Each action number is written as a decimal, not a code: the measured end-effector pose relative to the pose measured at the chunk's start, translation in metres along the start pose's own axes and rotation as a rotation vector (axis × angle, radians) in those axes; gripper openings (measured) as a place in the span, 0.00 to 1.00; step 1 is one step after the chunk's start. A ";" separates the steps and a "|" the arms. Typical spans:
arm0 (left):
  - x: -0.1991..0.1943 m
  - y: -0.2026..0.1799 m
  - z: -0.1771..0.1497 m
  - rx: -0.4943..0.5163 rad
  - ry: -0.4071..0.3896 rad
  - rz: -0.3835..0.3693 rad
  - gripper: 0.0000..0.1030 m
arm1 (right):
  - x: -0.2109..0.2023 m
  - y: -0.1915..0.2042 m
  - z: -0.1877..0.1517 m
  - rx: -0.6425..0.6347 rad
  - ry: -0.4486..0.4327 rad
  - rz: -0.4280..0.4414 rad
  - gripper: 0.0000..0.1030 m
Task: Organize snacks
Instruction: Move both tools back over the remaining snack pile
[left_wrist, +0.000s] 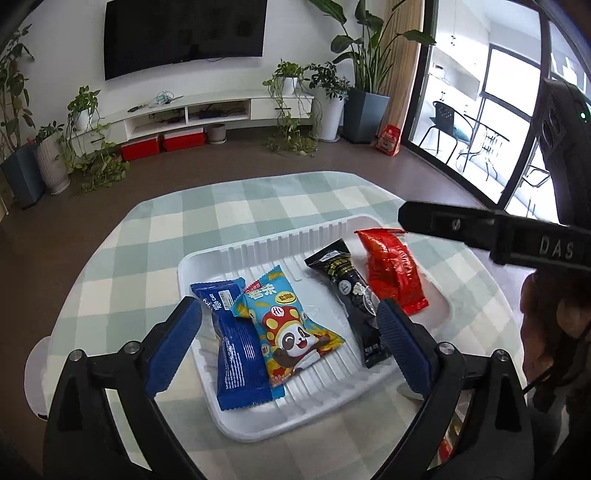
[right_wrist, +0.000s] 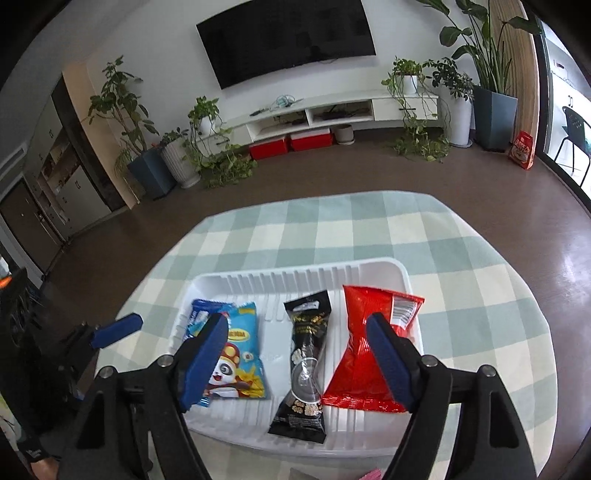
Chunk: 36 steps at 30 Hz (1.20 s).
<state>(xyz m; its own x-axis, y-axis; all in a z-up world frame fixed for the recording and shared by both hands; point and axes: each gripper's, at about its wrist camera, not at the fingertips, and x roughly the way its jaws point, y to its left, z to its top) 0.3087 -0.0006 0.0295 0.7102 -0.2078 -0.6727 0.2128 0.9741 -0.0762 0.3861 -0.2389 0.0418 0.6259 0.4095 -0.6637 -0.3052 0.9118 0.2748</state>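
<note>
A white ribbed tray (left_wrist: 258, 421) (right_wrist: 295, 269) lies on the checked tablecloth. In it, from left to right, lie a dark blue packet (left_wrist: 236, 354) (right_wrist: 201, 308), a light blue panda packet (left_wrist: 291, 325) (right_wrist: 243, 347), a black packet (left_wrist: 351, 291) (right_wrist: 306, 354) and a red packet (left_wrist: 393, 269) (right_wrist: 364, 354). My left gripper (left_wrist: 290, 321) is open and empty, hovering over the panda packet. My right gripper (right_wrist: 297, 332) is open and empty, above the black packet; it also shows in the left wrist view (left_wrist: 458, 223).
The green-and-white checked table (left_wrist: 240, 206) (right_wrist: 369, 225) has rounded edges with brown floor beyond. Potted plants, a TV stand and red boxes stand far behind. A glass door is at the right.
</note>
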 end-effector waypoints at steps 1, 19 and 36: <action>-0.009 -0.002 -0.002 0.005 -0.012 -0.003 0.94 | -0.011 0.001 0.003 0.001 -0.022 0.020 0.79; -0.115 -0.028 -0.135 -0.035 0.026 -0.053 1.00 | -0.167 -0.055 -0.088 0.097 -0.288 -0.022 0.94; -0.106 -0.118 -0.201 0.127 0.181 -0.141 0.91 | -0.171 -0.012 -0.270 0.225 -0.030 -0.042 0.89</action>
<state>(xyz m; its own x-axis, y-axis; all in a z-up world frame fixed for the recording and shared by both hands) 0.0737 -0.0756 -0.0378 0.5384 -0.3106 -0.7834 0.3919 0.9152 -0.0935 0.0891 -0.3282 -0.0360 0.6569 0.3689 -0.6575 -0.1130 0.9105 0.3978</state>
